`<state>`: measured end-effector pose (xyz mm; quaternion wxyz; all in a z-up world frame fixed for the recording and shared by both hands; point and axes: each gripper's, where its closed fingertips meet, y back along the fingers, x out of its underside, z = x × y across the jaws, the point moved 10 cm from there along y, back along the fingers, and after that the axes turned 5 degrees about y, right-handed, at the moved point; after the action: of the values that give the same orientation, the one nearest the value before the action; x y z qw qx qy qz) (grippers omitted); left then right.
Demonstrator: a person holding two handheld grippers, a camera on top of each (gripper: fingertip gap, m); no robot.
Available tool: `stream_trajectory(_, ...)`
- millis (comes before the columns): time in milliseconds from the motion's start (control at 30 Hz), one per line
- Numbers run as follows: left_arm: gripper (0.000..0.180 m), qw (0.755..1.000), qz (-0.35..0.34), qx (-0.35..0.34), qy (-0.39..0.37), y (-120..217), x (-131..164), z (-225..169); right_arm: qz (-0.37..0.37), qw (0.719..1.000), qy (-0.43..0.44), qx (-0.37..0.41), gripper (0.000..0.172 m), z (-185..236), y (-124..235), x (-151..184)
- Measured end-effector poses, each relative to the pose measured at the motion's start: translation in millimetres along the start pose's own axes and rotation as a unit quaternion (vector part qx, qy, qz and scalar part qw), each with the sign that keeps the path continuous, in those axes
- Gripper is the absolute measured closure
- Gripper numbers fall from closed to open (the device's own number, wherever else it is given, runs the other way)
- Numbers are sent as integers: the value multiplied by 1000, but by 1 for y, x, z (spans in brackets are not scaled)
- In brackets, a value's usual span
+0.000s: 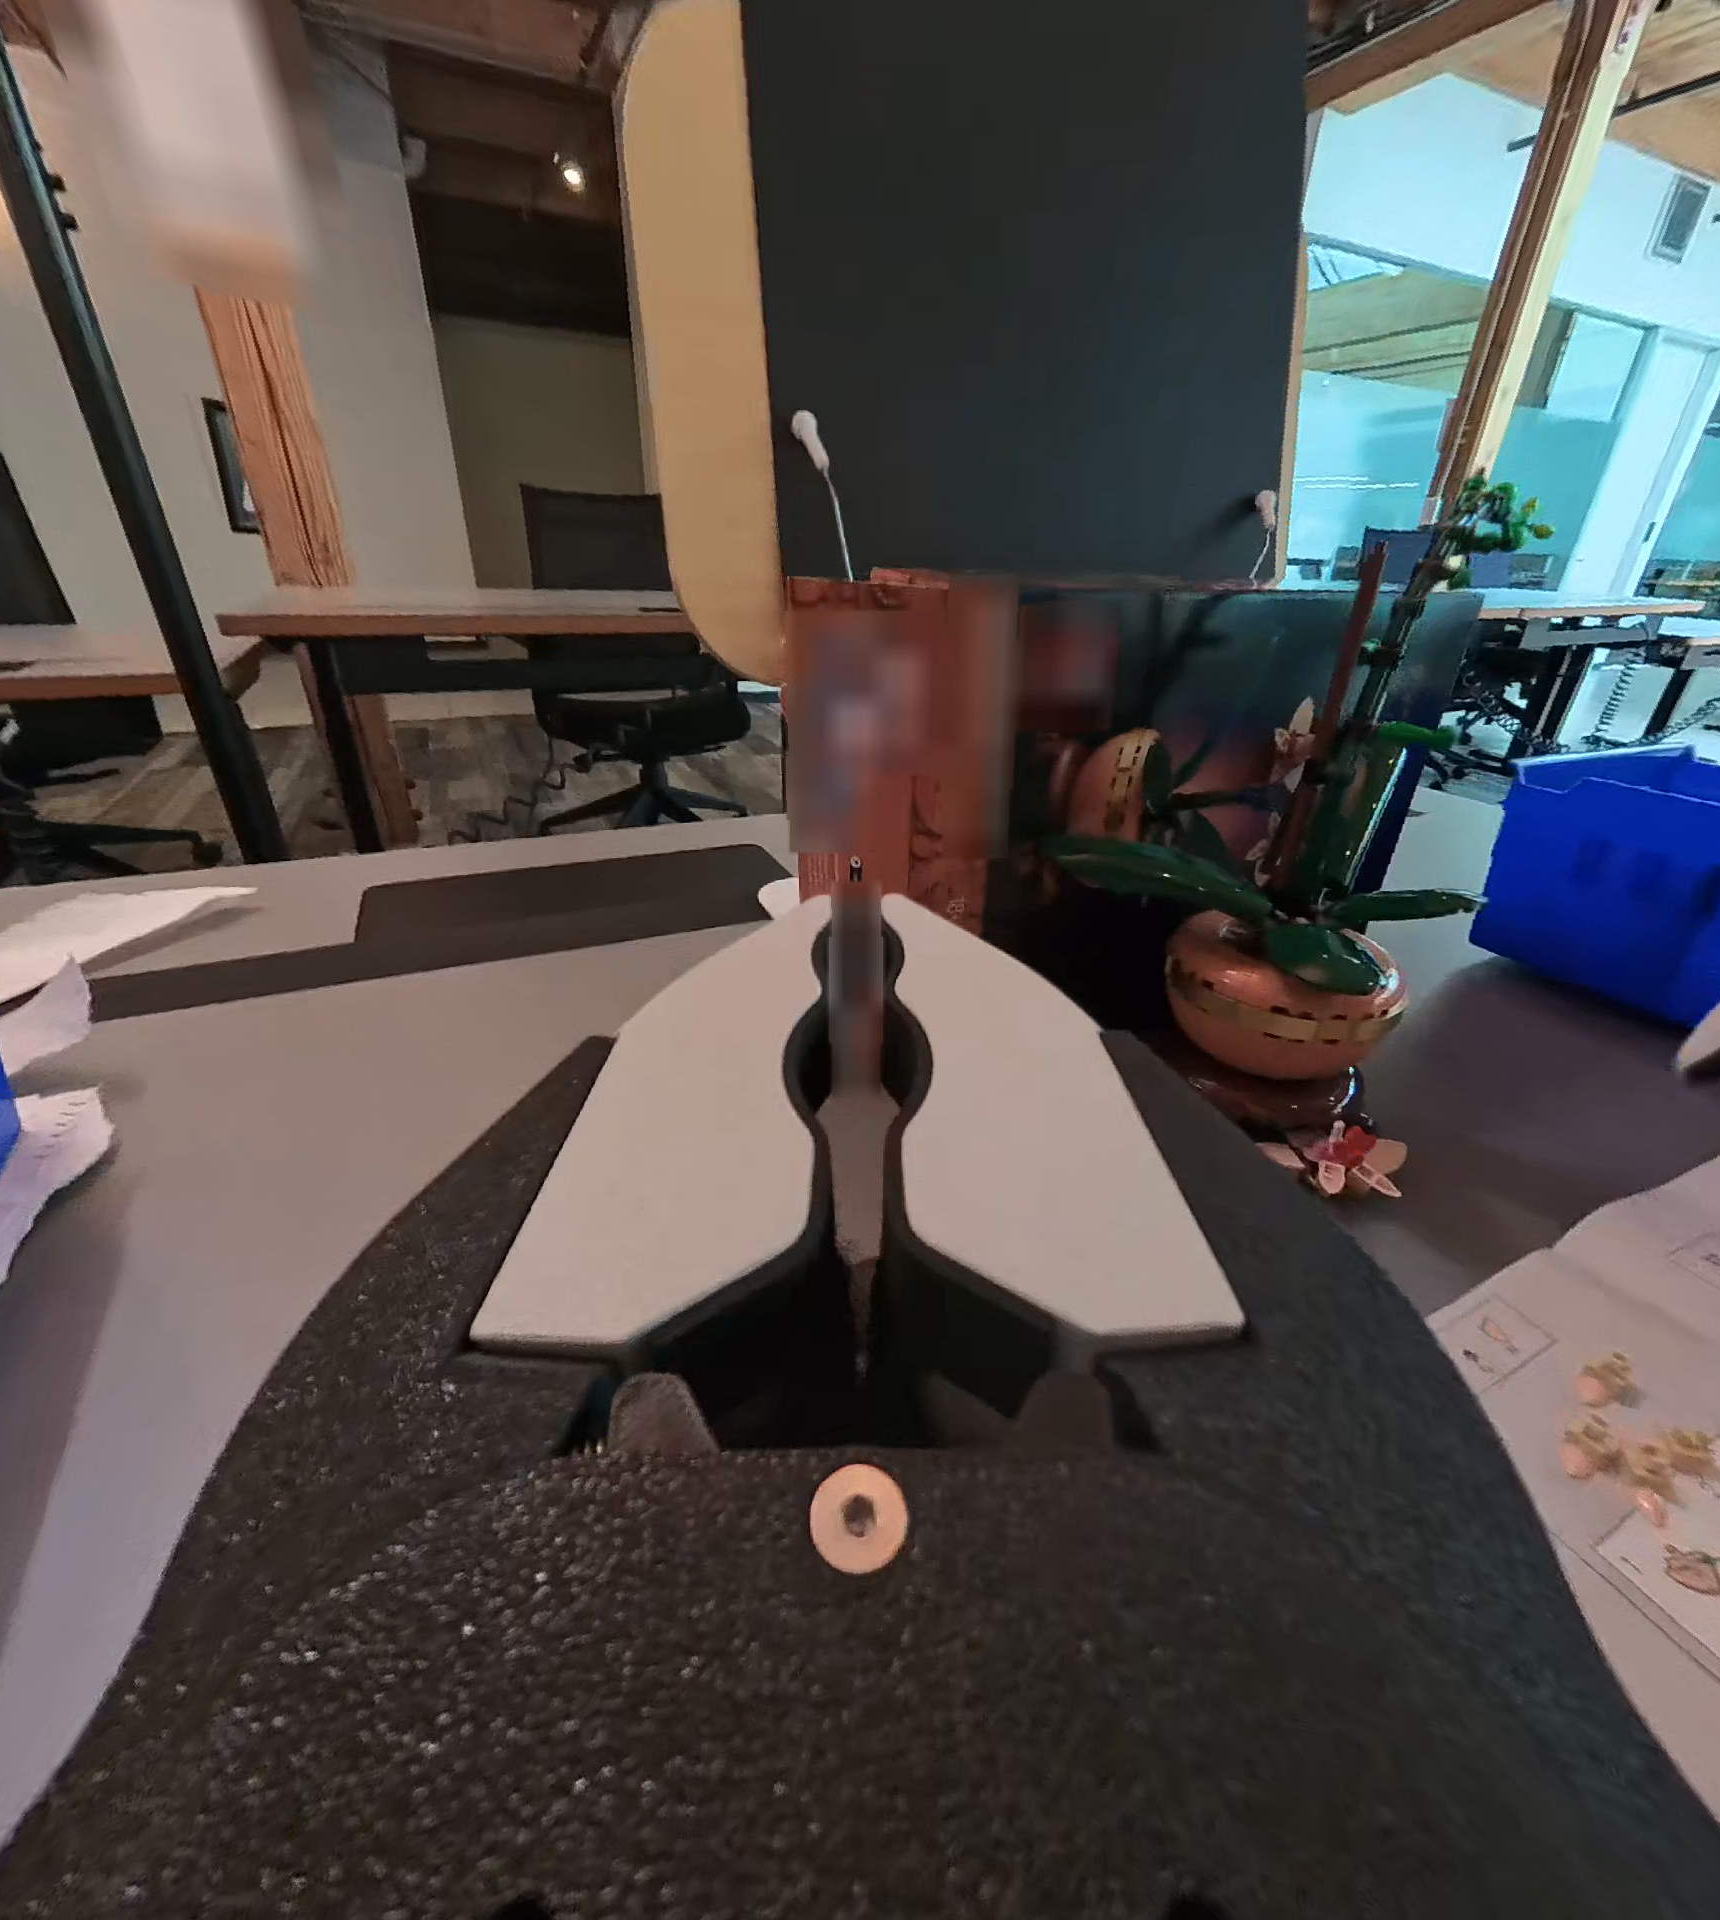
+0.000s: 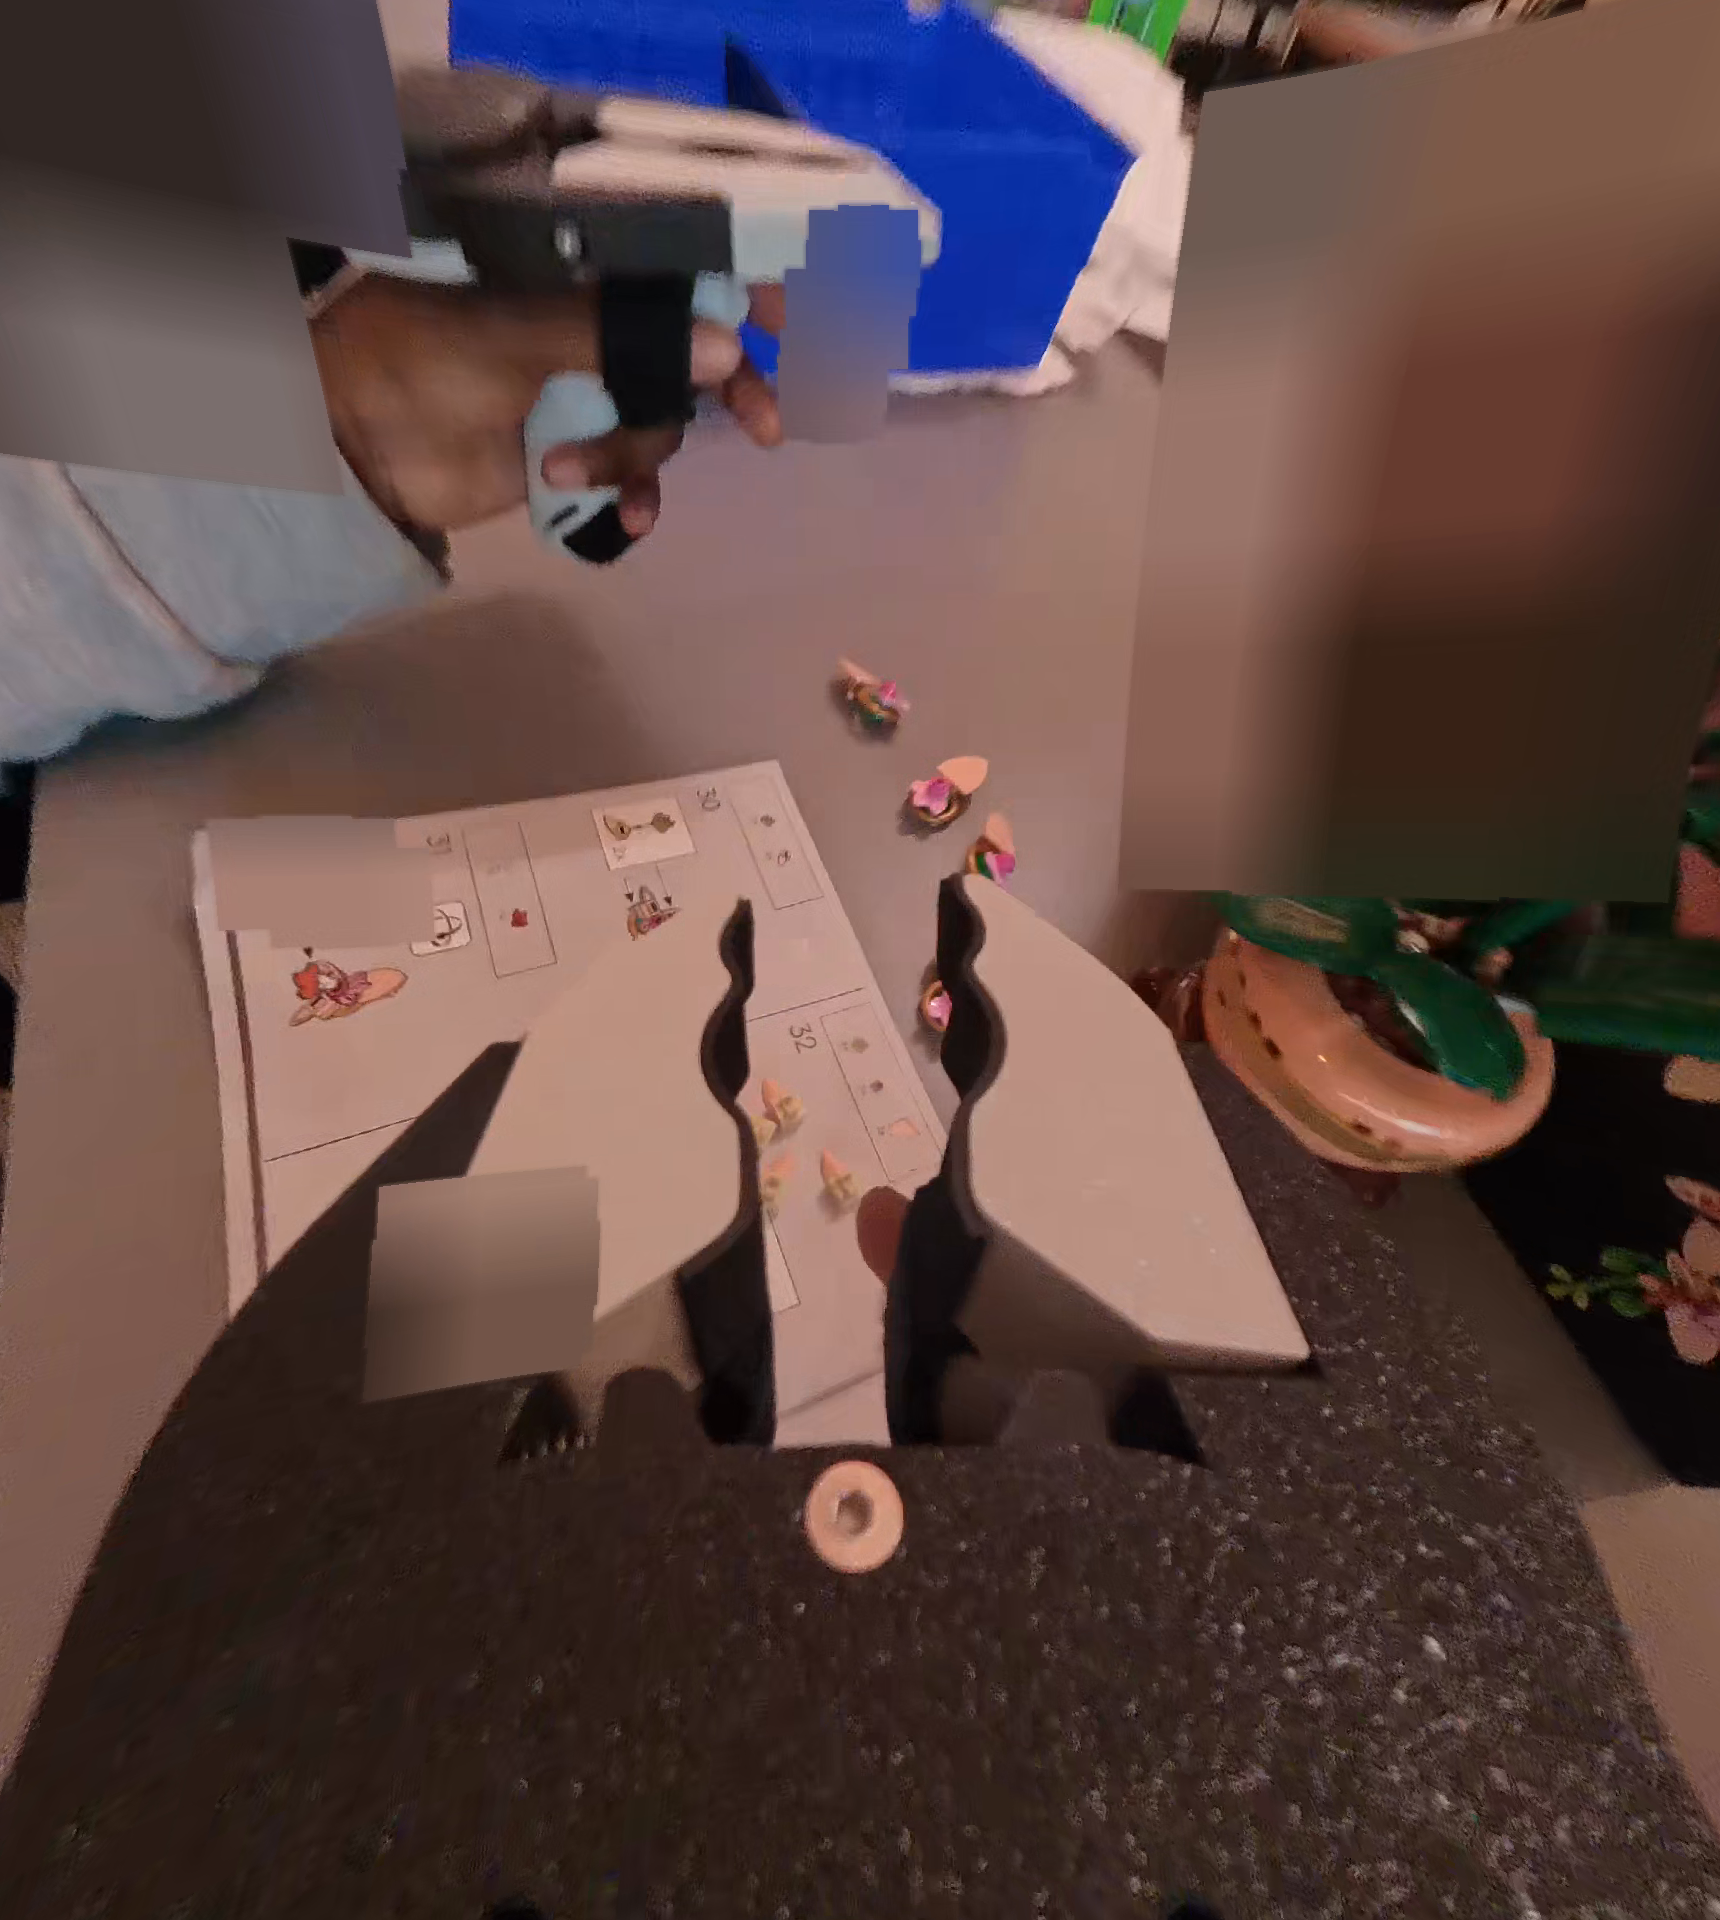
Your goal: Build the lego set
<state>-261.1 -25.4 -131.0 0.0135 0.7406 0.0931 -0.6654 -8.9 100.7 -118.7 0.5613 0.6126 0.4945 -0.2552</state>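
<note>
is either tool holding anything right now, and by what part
No. The left tool is shut with nothing between its fingers. The right tool is open above the instruction booklet, with the small petal pieces lying loose below.

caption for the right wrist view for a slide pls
Open right gripper above an instruction sheet with small flower pieces scattered on the grey table, beside a brick-built potted orchid.

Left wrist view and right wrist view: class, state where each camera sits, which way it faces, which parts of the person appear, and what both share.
Left wrist view: on the left gripper, facing level across the grey table; jaws shut.
Right wrist view: on the right gripper, angled down at the white instruction sheet; jaws open, the person's hand visible.
Shared: copper-coloured brick plant pot.
</note>
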Motion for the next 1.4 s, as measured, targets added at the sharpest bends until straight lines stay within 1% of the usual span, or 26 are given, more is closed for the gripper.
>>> stream_trajectory(33,178,1000,2,2,7,1,-1,2,21,1000,14,3,144,3,-10,-4)
stream_trajectory(100,177,1000,6,3,17,3,-2,7,39,999,30,11,156,9,-35,-10)
stream_trajectory(133,178,1000,13,0,22,4,-2,11,49,999,24,-1,159,12,-50,-11)
stream_trajectory(167,178,999,20,-4,28,6,-3,15,64,998,10,-19,157,15,-65,-13)
stream_trajectory(267,177,998,16,-1,55,11,-5,27,102,993,-2,-65,140,17,-108,-23)
stream_trajectory(367,176,995,-8,24,95,15,-9,33,159,985,17,-61,130,2,-147,-29)
stream_trajectory(400,176,994,-13,28,101,16,-9,34,179,982,26,-54,130,-4,-158,-30)
stream_trajectory(500,174,995,-10,39,91,17,-11,34,213,974,55,-61,134,-13,-179,-29)
stream_trajectory(633,171,996,10,54,68,16,-11,32,247,963,90,-63,130,-17,-191,-26)
stream_trajectory(700,170,996,16,61,65,15,-10,30,236,965,92,-61,132,-19,-195,-28)
stream_trajectory(867,164,995,42,73,49,12,-7,28,230,966,97,-64,156,-20,-200,-25)
stream_trajectory(1000,159,995,56,76,34,11,-5,27,212,968,120,-61,157,-17,-195,-23)
stream_trajectory(1100,153,994,65,74,40,11,-4,29,169,972,164,-20,156,-13,-182,-29)
stream_trajectory(1167,137,991,67,94,66,12,-4,30,136,968,209,41,156,-10,-166,-37)
stream_trajectory(1200,130,987,69,112,92,12,-5,30,119,962,237,73,156,-7,-156,-43)
stream_trajectory(1267,120,970,75,158,168,11,-6,30,75,947,282,135,156,0,-133,-54)
stream_trajectory(1300,119,956,79,185,212,10,-7,28,53,939,300,161,156,3,-120,-60)
stream_trajectory(1400,120,899,104,289,313,5,-6,14,-4,911,344,227,157,15,-86,-72)
